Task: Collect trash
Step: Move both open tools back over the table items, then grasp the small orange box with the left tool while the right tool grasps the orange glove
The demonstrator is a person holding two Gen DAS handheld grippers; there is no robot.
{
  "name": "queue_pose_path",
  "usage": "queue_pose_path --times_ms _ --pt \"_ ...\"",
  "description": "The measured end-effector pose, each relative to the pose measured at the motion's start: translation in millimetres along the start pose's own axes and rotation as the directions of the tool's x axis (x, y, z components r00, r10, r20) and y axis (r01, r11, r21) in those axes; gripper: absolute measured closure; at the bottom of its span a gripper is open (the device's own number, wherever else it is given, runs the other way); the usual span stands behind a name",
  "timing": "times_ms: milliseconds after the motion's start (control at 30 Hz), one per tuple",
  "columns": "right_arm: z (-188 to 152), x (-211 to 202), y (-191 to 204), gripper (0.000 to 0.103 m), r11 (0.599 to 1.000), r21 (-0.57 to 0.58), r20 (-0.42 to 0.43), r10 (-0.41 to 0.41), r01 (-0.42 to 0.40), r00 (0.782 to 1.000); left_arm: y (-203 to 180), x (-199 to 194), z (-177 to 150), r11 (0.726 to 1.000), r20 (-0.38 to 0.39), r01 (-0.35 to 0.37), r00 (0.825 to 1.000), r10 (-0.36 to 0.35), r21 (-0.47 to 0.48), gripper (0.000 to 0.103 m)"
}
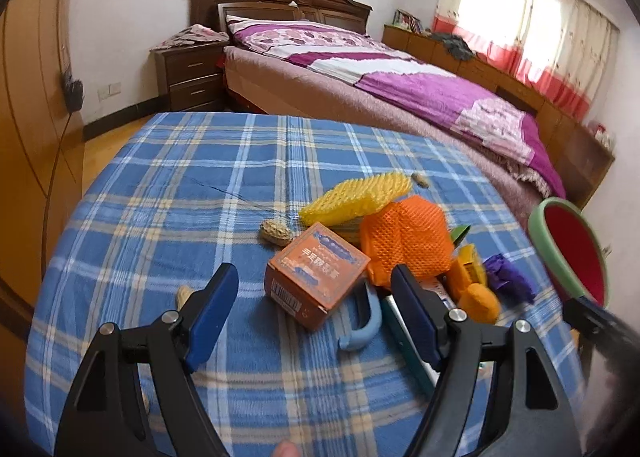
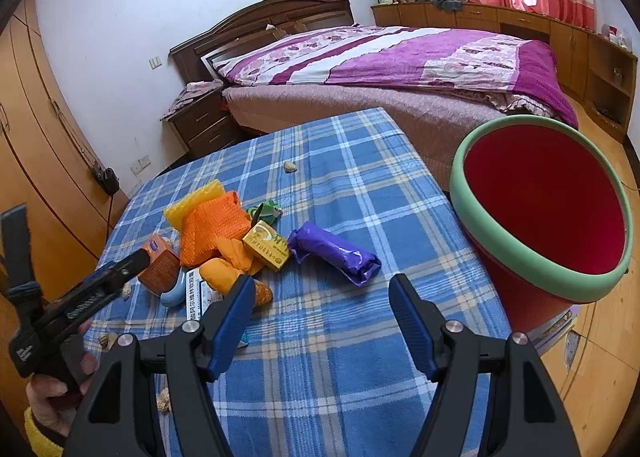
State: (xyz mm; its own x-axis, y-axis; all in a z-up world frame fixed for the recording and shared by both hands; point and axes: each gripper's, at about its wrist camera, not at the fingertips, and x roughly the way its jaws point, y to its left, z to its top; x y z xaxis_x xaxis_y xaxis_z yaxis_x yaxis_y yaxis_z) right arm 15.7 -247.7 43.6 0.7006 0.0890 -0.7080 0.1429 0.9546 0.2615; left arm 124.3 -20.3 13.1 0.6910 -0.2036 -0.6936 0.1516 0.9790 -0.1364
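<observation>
Left gripper [image 1: 310, 305]: jaws wide apart, empty, orange box [image 1: 316, 275] lying between them, untouched.
Trash heap: yellow net [image 1: 356, 197], orange net [image 1: 406, 241], yellow box [image 2: 266, 245], touching, mid-table [image 2: 360, 337].
Purple packet [image 2: 334, 251]: just right of the heap.
Right gripper [image 2: 322, 315]: jaws spread, empty.
Bin [image 2: 536, 265]: table's right edge.

A box [image 1: 316, 277] lies on the tabletop [image 1: 168, 185] just ahead of the left tongs [image 1: 314, 311], between their open jaws. Foam nets [image 1: 404, 241] sit behind it. A wrapper [image 2: 334, 253] lies ahead of the right tongs [image 2: 322, 311]; a bin [image 2: 540, 213] stands to their right. A bed [image 2: 400, 61] lies beyond.
</observation>
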Motion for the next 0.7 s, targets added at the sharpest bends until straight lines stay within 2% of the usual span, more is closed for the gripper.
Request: queue_pose_path --times_ms 133,333,367,400,467,700 --pt "0.3 5.4 4.7 0.031 1.0 -0.009 -0.01 0.003 -0.003 1.0 -1.5 14.6 0.0 1.0 -0.033 -0.005 0.999 0.006 0.023 0.025" --pt "0.2 15.6 11.3 0.031 1.0 -0.02 -0.033 0.011 -0.012 0.999 -1.4 23.5 1.2 0.999 -0.041 0.0 0.999 0.002 0.035 0.025" --pt "0.2 18.1 13.6 0.031 1.0 -0.025 -0.039 0.014 -0.015 0.999 -0.9 25.1 1.6 1.0 -0.049 0.004 0.999 -0.003 0.026 0.026" --pt "0.2 20.0 15.2 0.031 0.999 -0.028 -0.043 0.016 -0.017 0.999 0.5 26.3 1.7 1.0 -0.055 0.013 0.998 -0.012 0.011 0.032" --pt "0.6 23.7 18.5 0.031 0.999 -0.036 -0.051 0.023 -0.024 0.998 3.4 29.4 2.1 0.999 -0.072 0.037 0.997 -0.038 -0.016 0.038" --pt "0.2 35.0 32.6 0.031 0.997 -0.065 -0.074 0.047 -0.052 0.996 7.4 20.4 0.1 0.998 -0.038 0.054 0.998 -0.055 -0.036 0.04"
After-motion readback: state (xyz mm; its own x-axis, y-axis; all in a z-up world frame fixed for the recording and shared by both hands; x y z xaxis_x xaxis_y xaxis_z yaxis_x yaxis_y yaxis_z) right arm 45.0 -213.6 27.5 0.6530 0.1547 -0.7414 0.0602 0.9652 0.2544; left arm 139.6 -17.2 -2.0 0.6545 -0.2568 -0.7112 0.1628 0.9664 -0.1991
